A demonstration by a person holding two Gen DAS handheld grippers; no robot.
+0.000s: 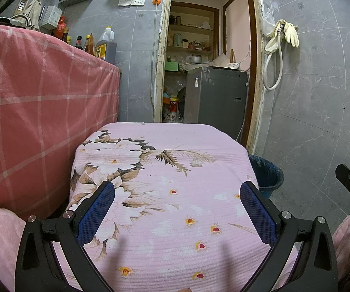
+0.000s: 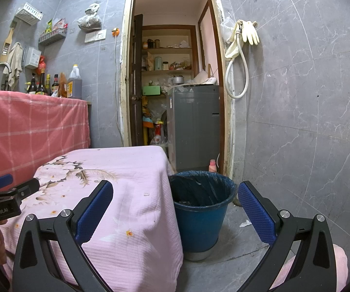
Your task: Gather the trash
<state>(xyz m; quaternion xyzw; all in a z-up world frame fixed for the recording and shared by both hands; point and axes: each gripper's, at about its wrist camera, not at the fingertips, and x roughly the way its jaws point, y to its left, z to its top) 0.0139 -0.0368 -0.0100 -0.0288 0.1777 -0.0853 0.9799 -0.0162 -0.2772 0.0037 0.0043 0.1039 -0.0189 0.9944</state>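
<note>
Beside the pink floral-covered table (image 2: 116, 170), on the grey tiled floor, stands the blue trash bucket (image 2: 200, 226), upright, mouth facing up, long axis vertical. A dark liner (image 2: 199, 187) is folded over its rim. Bucket touches or nearly touches the hanging edge of the cloth; cannot tell which. In the left wrist view only part of the bucket (image 1: 270, 180) shows past the table's right corner.

Loose trash: a small white scrap (image 2: 245, 223) lies flat on the floor just right of the bucket, too small to give a clear long axis. A tiny pale fleck (image 2: 146, 194) sits on the cloth near the table's right edge. A similar fleck (image 1: 195, 164) shows on the cloth in the left view.

Left gripper (image 1: 177, 209): fingers wide apart, blue pads facing each other, nothing between them; it hovers over the table top, pointing toward the doorway (image 1: 209, 48).

Right gripper (image 2: 175, 211): fingers wide apart, nothing held; it points toward the bucket, with the table corner and bucket framed between the fingers.

Each gripper appears at the edge of the other's view, side by side, apart.

Background: counter draped in red checked cloth (image 2: 29, 126) left of the table, bottles (image 2: 53, 85) on it; grey appliance (image 2: 194, 126) in the doorway; rubber gloves (image 2: 248, 32) hung on the wall.
</note>
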